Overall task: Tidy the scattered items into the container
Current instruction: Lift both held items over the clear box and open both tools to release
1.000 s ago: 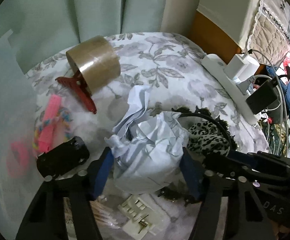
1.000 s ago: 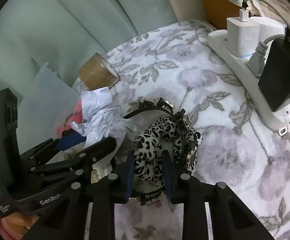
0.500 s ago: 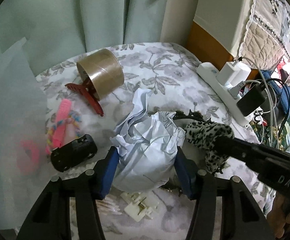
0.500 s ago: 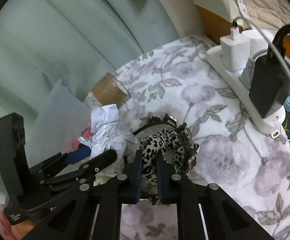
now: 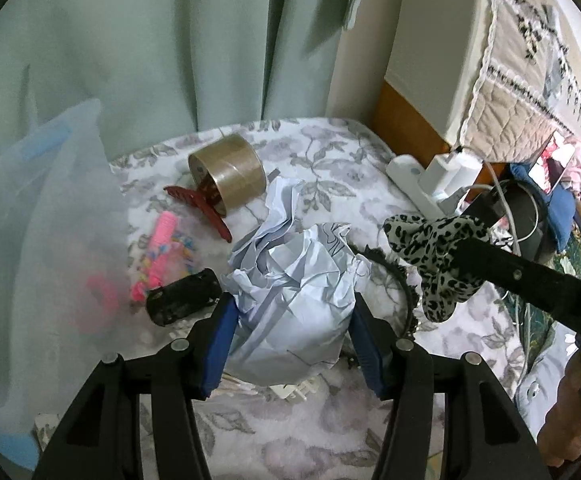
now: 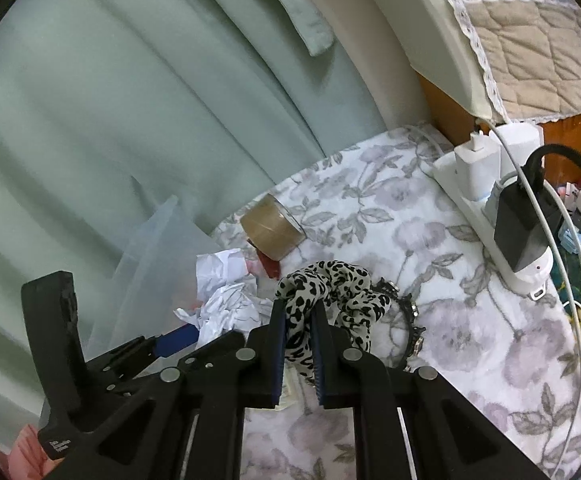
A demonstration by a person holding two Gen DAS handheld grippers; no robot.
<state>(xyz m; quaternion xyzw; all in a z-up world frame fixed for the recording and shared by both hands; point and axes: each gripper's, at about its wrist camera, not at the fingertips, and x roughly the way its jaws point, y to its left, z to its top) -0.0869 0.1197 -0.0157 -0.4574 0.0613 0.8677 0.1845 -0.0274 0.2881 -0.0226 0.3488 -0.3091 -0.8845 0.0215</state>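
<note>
- On the flowered cloth point(image 5: 322, 440), near the start: both tools loaded, nothing of these loads dropped in yet.
- Left gripper point(image 5: 290, 344) pressed against a ball of crumpled paper point(image 5: 294, 300), clamped between the blue pads.
- Right gripper point(image 6: 297, 344) pinching a leopard scrunchie point(image 6: 330, 292), seemingly lifted off the cloth.
- Clear container point(image 5: 38, 240) at 9 o'clock in the left view, apparently holding pink bits behind its cloudy wall.
- Left to gather, by the look of it: tape roll point(image 5: 226, 172) at 11 o'clock, red clip point(image 5: 206, 208), black box point(image 5: 182, 300), headband point(image 6: 406, 312).
- Open room toward 9 o'clock; power strip point(image 6: 490, 216) and cables crowding 2 o'clock, cloth edge close at 3.
</note>
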